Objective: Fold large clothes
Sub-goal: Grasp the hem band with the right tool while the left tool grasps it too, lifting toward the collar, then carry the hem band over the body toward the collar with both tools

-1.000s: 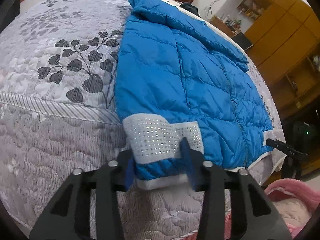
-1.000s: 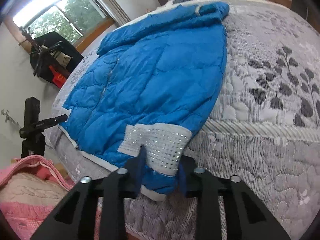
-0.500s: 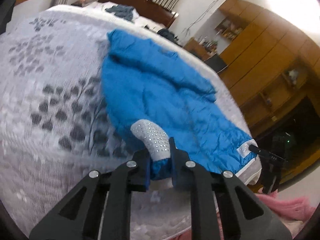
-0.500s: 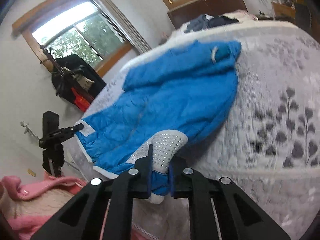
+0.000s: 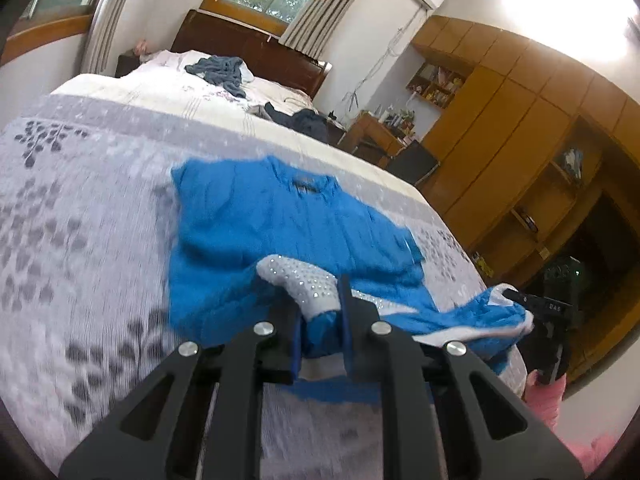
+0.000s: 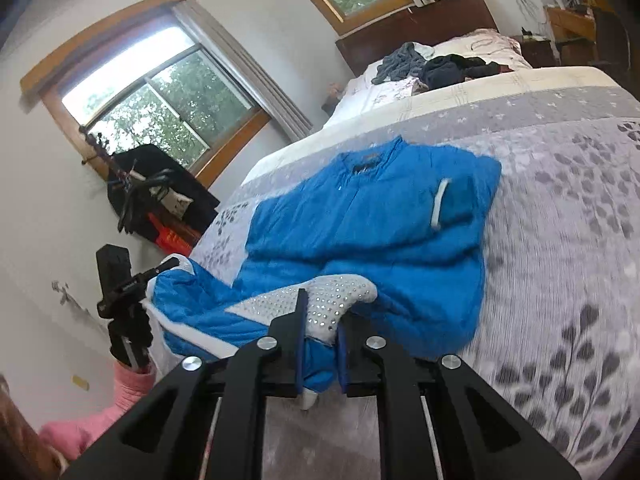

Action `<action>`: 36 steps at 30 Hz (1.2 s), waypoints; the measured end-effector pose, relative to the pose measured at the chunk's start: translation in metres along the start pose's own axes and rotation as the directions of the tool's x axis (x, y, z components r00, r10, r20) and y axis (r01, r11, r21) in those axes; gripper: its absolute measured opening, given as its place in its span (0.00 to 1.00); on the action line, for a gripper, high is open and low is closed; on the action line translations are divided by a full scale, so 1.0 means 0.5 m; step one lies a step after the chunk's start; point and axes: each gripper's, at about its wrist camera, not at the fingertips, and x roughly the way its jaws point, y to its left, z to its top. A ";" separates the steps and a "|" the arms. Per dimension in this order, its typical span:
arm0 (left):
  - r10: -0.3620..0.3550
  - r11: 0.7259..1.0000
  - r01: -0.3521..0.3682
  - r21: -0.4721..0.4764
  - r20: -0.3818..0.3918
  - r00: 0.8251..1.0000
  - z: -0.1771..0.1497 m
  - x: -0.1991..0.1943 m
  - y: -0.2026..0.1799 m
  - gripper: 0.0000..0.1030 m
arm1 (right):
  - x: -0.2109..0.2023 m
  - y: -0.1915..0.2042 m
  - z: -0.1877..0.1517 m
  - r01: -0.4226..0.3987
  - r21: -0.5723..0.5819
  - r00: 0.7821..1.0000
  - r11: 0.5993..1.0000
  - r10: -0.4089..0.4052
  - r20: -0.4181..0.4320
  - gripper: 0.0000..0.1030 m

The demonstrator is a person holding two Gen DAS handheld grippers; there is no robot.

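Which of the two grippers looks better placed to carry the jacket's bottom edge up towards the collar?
Neither alone: the left gripper and right gripper each clamp a studded hem corner of the blue jacket.

Motion blur smears the blue jacket and the leaf-print bedspread in the left wrist view; quilting and collar label unreadable. Hem fabric inside the left gripper hidden by the jaws; same at the right gripper. Jacket's lower edge passes behind both gripper frames. Shelf items by the wooden cabinets too small to identify. Pink fabric cut off at the frame edge. Dark clothes near the headboard: type indeterminate
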 end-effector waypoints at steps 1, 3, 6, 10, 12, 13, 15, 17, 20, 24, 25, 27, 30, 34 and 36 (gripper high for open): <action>0.001 1.000 -0.001 -0.009 -0.001 1.000 0.014 0.016 0.005 0.13 | 0.014 -0.010 0.022 0.000 0.011 1.000 1.000 0.000 -0.008 0.11; 0.001 1.000 -0.001 -0.021 -0.012 1.000 0.041 0.051 0.018 0.13 | 0.036 -0.030 0.055 -0.001 0.039 1.000 0.999 0.001 -0.021 0.12; 0.022 0.999 -0.023 -0.032 -0.035 0.999 0.080 0.111 0.040 0.13 | 0.080 -0.066 0.105 0.007 0.082 0.999 0.997 -0.003 -0.047 0.11; 0.049 0.995 -0.057 -0.079 -0.095 0.994 0.123 0.203 0.082 0.14 | 0.151 -0.126 0.159 0.028 0.153 0.996 0.988 -0.014 -0.092 0.11; 0.063 0.993 -0.075 -0.094 -0.126 0.990 0.133 0.240 0.099 0.14 | 0.182 -0.152 0.174 0.044 0.183 0.993 0.982 -0.023 -0.114 0.11; 0.076 0.991 -0.091 -0.101 -0.146 0.986 0.139 0.264 0.111 0.14 | 0.203 -0.170 0.183 0.057 0.201 0.991 0.978 -0.031 -0.131 0.11; 0.099 0.987 -0.120 -0.108 -0.182 0.978 0.146 0.304 0.131 0.15 | 0.237 -0.200 0.195 0.082 0.226 0.986 0.971 -0.047 -0.158 0.11; 0.109 0.983 -0.137 -0.123 -0.208 0.972 0.151 0.336 0.154 0.16 | 0.262 -0.221 0.202 0.106 0.243 0.982 0.964 -0.063 -0.179 0.12; 0.095 0.980 -0.131 -0.152 -0.227 0.969 0.158 0.368 0.181 0.17 | 0.293 -0.249 0.210 0.124 0.260 0.977 0.957 -0.072 -0.201 0.12; 0.083 0.980 -0.120 -0.156 -0.228 0.970 0.162 0.371 0.183 0.18 | 0.299 -0.255 0.214 0.123 0.254 0.976 0.959 -0.071 -0.205 0.14; 0.078 0.982 -0.115 -0.152 -0.228 0.971 0.161 0.366 0.181 0.19 | 0.292 -0.253 0.213 0.111 0.250 0.978 0.962 -0.060 -0.200 0.17; 0.056 0.982 -0.094 -0.166 -0.221 0.974 0.162 0.346 0.184 0.22 | 0.268 -0.251 0.206 0.073 0.260 0.984 0.963 -0.026 -0.178 0.23; 0.003 0.977 -0.047 -0.208 -0.205 0.979 0.158 0.313 0.193 0.27 | 0.237 -0.248 0.199 0.027 0.264 0.987 0.964 0.015 -0.157 0.30; 0.002 0.977 -0.036 -0.211 -0.160 0.987 0.144 0.247 0.206 0.43 | 0.179 -0.235 0.184 0.076 0.213 0.993 0.974 -0.054 -0.109 0.73; 0.044 0.983 -0.068 -0.170 -0.137 0.990 0.139 0.214 0.207 0.44 | 0.146 -0.224 0.182 0.111 0.164 0.992 0.980 -0.101 -0.070 0.73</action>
